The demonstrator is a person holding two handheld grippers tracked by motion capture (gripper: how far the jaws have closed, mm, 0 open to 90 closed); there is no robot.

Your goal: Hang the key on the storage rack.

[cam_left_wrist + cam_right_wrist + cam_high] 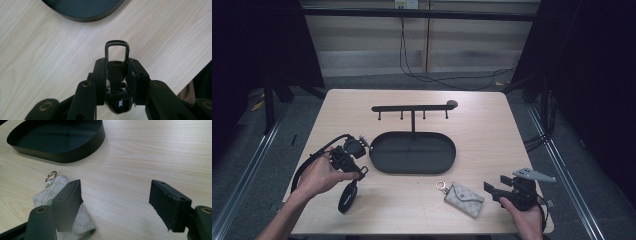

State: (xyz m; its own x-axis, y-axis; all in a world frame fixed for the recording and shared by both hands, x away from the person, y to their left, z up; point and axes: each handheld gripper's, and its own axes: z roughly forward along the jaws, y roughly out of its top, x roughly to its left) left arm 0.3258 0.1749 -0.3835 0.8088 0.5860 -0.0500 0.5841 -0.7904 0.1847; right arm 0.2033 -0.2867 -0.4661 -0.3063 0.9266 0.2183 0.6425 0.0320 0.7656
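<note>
The jaws of the left gripper [117, 72] pinched a black car key [117, 100] by its metal loop [117, 50], lifted at nine o'clock of the oval tray [412, 152] — a thin hold, so the key might swing or slip out. The right gripper [116, 202] hovered with jaws spread beside the key pouch [464, 198] at the counter [482, 130] front edge.

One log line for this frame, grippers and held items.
left gripper: shut on car key fob | right gripper: open, empty | key pouch: on table
</note>
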